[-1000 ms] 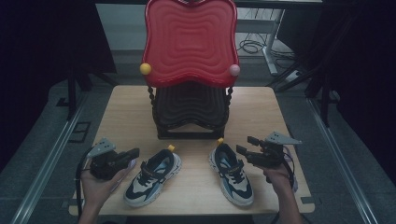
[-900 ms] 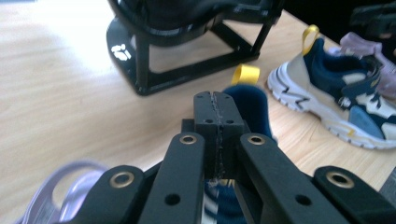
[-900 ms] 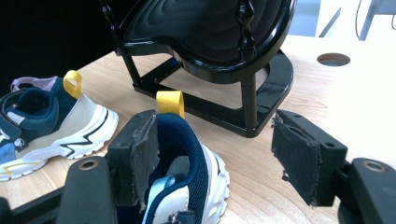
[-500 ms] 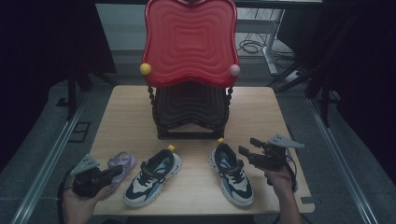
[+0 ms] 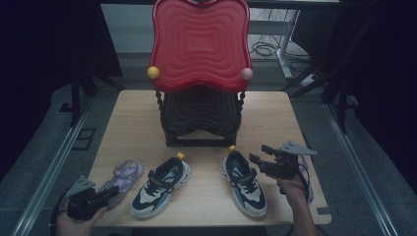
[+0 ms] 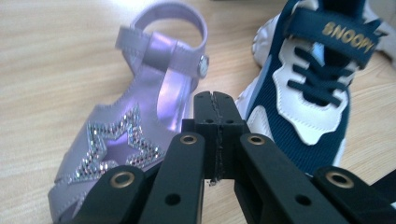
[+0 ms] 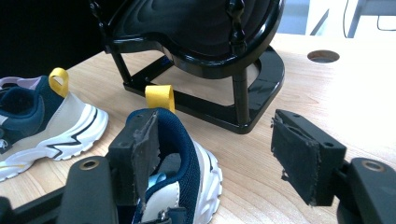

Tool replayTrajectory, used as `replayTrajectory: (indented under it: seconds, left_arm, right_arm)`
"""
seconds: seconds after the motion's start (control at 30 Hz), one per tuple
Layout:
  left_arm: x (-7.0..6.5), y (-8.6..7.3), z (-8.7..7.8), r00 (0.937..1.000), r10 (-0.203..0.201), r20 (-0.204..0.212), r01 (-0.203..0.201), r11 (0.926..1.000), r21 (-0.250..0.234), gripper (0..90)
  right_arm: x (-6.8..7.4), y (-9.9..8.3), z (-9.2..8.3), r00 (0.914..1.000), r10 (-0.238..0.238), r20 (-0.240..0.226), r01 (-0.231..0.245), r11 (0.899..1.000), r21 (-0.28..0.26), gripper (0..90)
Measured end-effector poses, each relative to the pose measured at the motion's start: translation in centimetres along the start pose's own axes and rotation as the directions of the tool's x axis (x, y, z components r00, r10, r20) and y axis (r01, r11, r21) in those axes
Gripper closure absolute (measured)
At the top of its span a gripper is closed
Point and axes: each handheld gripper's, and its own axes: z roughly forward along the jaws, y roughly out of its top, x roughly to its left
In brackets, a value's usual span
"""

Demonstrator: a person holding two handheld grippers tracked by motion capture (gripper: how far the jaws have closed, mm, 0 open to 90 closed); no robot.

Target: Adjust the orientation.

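While left tool [image 6: 215, 135] closed above purple sandal [image 6: 140, 121], contact unclear.

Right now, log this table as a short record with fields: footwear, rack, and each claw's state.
surface: wooden table
rack: two-tier rack, red top tray, black lower tier
left sneaker: navy and white, Snoopy strap
right sneaker: navy and white, yellow heel loop
sandal: purple, rhinestone star, at table's left front edge
left claw: shut, empty, over the sandal
right claw: open, beside right sneaker's heel
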Motion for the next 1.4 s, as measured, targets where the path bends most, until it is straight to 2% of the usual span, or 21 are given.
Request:
replayTrajectory:
  seconds: [0.13,0.37,0.47,0.57,0.73,1.27,1.37,1.4]
  left_arm:
    - [-0.2,-0.3,0.2,1.0000,0.001,0.005,-0.001,0.9999,0.014,90.0]
    - [-0.4,-1.5,0.6,1.0000,-0.004,-0.009,0.005,0.9981,0.061,90.0]
    - [-0.2,-2.3,0.8,0.9993,-0.021,-0.032,0.023,0.9967,0.077,90.0]
    - [-0.3,-2.7,0.9,0.9990,-0.023,-0.038,0.027,0.9959,0.086,90.0]
    - [-0.1,-3.3,1.2,0.9970,-0.028,-0.072,0.036,0.9931,0.111,90.0]
    - [0.2,-3.1,1.5,0.9949,-0.015,-0.100,0.029,0.9900,0.138,90.0]
    - [0.2,-3.1,1.5,0.9934,-0.006,-0.115,0.022,0.9894,0.144,90.0]
    - [0.3,-3.1,1.4,0.9907,-0.003,-0.136,0.023,0.9893,0.144,90.0]
  right_arm:
    - [0.0,0.0,-0.1,1.0000,-0.004,0.001,0.004,1.000,0.001,32.8]
    - [0.1,-0.1,-0.1,1.0000,-0.006,0.006,0.006,1.000,0.004,32.6]
    - [0.1,-0.1,-0.1,1.0000,-0.005,0.006,0.005,1.000,0.006,32.6]
    - [0.1,-0.2,-0.1,1.0000,-0.005,0.007,0.005,1.000,0.008,32.6]
    - [0.2,-0.2,0.1,1.0000,-0.005,0.006,0.005,1.000,0.013,32.5]
    - [0.1,-0.3,0.0,0.9999,-0.003,0.017,0.003,1.000,0.013,32.4]
    - [0.1,-0.3,0.0,0.9998,-0.002,0.018,0.002,1.000,0.010,32.4]
    - [0.0,-0.3,0.0,0.9998,-0.002,0.019,0.001,1.000,0.010,32.4]
